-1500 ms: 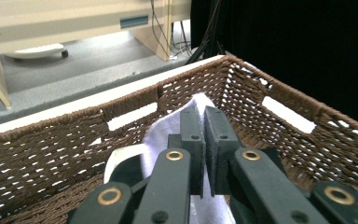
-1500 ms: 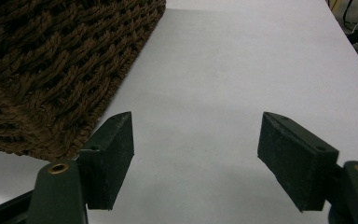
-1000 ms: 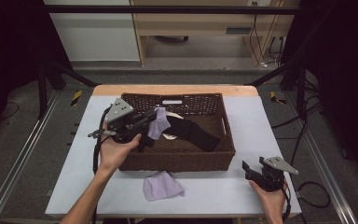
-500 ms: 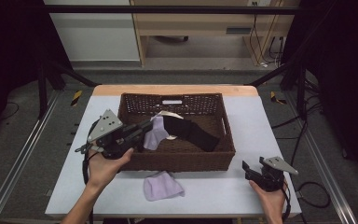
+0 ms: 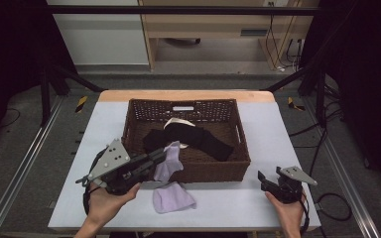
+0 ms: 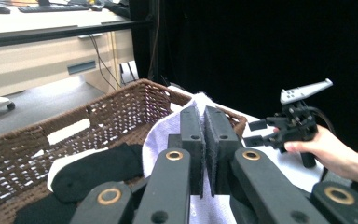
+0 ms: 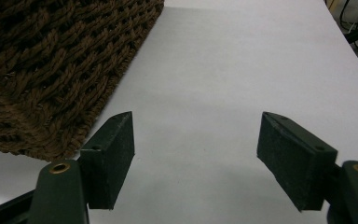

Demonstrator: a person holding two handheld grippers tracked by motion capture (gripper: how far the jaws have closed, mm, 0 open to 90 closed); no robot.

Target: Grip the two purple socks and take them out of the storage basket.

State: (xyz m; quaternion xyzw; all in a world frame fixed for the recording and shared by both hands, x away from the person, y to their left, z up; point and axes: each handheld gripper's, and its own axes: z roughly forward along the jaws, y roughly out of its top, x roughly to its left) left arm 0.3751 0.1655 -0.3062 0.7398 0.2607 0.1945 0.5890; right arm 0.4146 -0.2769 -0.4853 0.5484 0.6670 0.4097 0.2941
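Left tool (image 5: 164,154) is clamped on a lilac sock (image 5: 167,163) hanging over the basket's (image 5: 238,130) front rim, w/ its twin (image 5: 172,199) by the tabletop's (image 5: 287,129) front edge. Grip's just a corner, so it could slip back in or snag the wicker. Right tool (image 5: 264,181), jaws apart, is idle near the front right corner.

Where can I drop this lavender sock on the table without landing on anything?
Bare table runs left of the basket, and a wider strip lies right of it, ahead of the right tool. It is crowded at the front, where the second lavender sock lies below the held lavender sock in the left tool.
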